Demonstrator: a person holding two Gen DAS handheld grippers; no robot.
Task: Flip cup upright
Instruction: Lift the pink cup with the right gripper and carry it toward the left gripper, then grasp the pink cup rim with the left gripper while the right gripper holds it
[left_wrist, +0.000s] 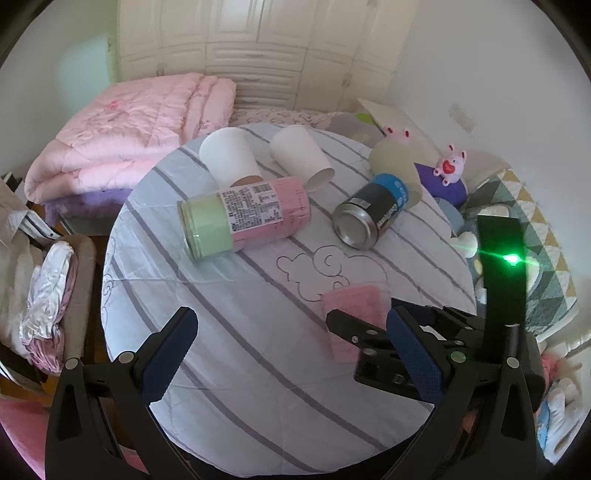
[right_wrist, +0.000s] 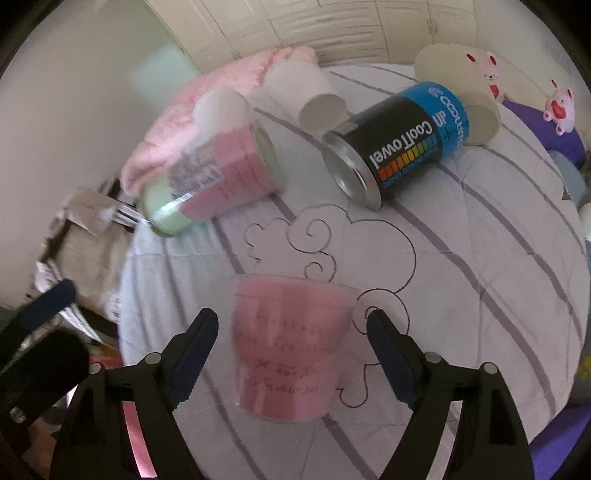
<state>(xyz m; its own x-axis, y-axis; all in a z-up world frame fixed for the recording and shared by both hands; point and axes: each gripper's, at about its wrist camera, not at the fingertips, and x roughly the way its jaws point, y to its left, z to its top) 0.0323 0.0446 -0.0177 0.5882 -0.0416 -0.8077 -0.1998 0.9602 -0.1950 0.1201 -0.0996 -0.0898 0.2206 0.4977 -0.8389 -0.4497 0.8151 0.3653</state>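
Landmark: round table (left_wrist: 258, 369) with a striped cloth and a cloud doodle (right_wrist: 332, 240) drawn on it, everything below is placed off that doodle.

Left gripper (left_wrist: 291, 343): hung over the near-left part of the table, jaws spread wide, nothing in them.

Pink canister (left_wrist: 247, 216): lay on its side up-left of the doodle, green end toward the left.

White paper cups: one (left_wrist: 229, 157) and another (left_wrist: 299, 155) were tipped over behind the canister, far side of the doodle.

Pink cup (right_wrist: 291, 347): right on the doodle's near edge, wide end away from the camera; honestly too blurry to say how it sat.

Right gripper (right_wrist: 291, 325): jaws spread either side of the pink cup, pads didn't look like they touched it.

Dark can (right_wrist: 399, 144): on its side up-right of the doodle, metal end facing us.
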